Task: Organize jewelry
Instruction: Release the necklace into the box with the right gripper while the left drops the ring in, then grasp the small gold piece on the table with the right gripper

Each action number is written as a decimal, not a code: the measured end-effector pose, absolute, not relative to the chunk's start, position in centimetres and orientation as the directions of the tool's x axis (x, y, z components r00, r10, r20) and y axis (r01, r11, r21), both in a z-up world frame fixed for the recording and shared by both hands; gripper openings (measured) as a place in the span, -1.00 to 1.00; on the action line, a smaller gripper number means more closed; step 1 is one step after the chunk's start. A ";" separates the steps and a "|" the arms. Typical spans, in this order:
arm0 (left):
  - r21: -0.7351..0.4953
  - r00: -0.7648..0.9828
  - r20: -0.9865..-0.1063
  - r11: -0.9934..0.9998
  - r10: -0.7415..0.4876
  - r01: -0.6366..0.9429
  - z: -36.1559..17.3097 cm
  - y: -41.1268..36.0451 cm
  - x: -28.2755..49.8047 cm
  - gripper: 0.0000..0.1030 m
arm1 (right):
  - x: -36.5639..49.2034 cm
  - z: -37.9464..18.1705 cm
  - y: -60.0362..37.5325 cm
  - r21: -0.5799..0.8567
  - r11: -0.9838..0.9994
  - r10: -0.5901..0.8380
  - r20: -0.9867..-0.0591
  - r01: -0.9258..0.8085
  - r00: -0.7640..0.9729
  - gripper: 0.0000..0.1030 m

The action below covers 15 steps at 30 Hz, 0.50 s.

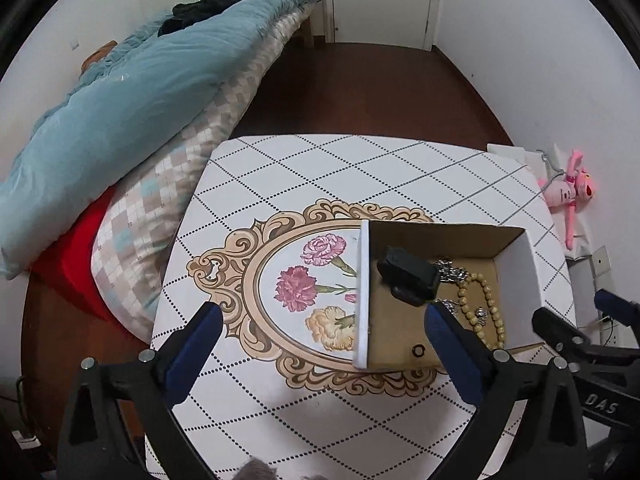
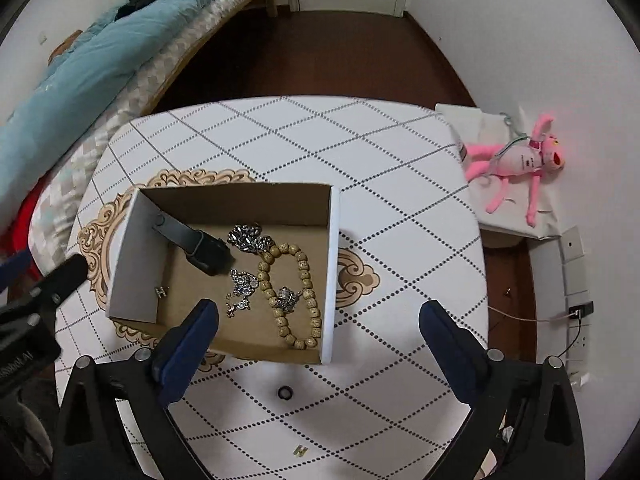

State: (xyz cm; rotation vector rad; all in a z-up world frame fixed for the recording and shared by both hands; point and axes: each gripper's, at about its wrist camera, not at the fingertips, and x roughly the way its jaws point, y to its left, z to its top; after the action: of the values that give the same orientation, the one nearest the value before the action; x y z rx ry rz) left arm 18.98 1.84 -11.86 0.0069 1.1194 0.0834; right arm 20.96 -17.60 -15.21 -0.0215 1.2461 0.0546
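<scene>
Tan beads, white diamond-patterned table

The cardboard box stood open-topped on the bench, its walls blocking entry from the sides. Bare bench lay beyond it and to its right. A small black ring sat just before the box.

White walls, wood floor, bed.

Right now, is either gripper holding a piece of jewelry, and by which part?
Nothing is held. The left gripper and right gripper are both open and empty, above the box.
</scene>
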 end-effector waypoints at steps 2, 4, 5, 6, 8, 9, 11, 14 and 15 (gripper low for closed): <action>0.034 0.442 -0.895 0.997 0.059 -0.064 -11.2 1.6 18.5 1.00 | 20.5 -14.1 -17.4 0.015 0.999 0.031 -0.937 -0.048 0.348 0.97; 0.012 0.449 -0.893 0.998 0.037 -0.058 -10.4 1.4 18.0 1.00 | 19.9 -12.8 -17.6 0.016 0.999 0.030 -0.926 -0.042 0.376 0.97; 0.008 0.447 -0.894 0.999 0.030 -0.051 -10.1 1.2 17.6 1.00 | 19.5 -12.0 -17.7 0.021 0.999 0.036 -0.921 -0.043 0.389 0.97; 0.010 0.445 -0.895 0.999 0.031 -0.048 -10.0 1.1 17.3 1.00 | 19.1 -11.4 -17.8 0.022 0.999 0.037 -0.917 -0.041 0.398 0.97; 0.016 0.441 -0.897 0.999 0.035 -0.047 -10.0 1.0 16.4 1.00 | 18.0 -10.6 -18.2 0.026 0.999 0.037 -0.910 -0.032 0.413 0.97; 0.027 0.433 -0.900 0.998 0.050 -0.058 -10.3 1.1 15.8 1.00 | 17.5 -10.4 -18.3 0.030 0.999 0.038 -0.909 -0.026 0.415 0.97; 0.046 0.404 -0.912 0.997 0.070 -0.070 -11.5 1.1 14.3 1.00 | 16.0 -10.9 -18.8 0.043 0.999 0.044 -0.914 -0.011 0.403 0.97; 0.075 0.370 -0.924 0.994 0.097 -0.074 -13.7 1.1 12.3 1.00 | 13.6 -13.1 -19.4 0.059 0.998 0.048 -0.927 0.018 0.371 0.97; 0.095 0.352 -0.929 0.993 0.116 -0.075 -14.9 1.1 11.5 1.00 | 12.8 -14.3 -19.6 0.071 0.997 0.058 -0.936 0.025 0.347 0.97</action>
State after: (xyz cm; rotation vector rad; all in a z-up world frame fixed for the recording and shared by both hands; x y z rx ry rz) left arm 11.50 1.08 -14.90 0.0385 1.2054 0.1232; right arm 12.77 -19.59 -14.34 0.0773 1.2170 0.0217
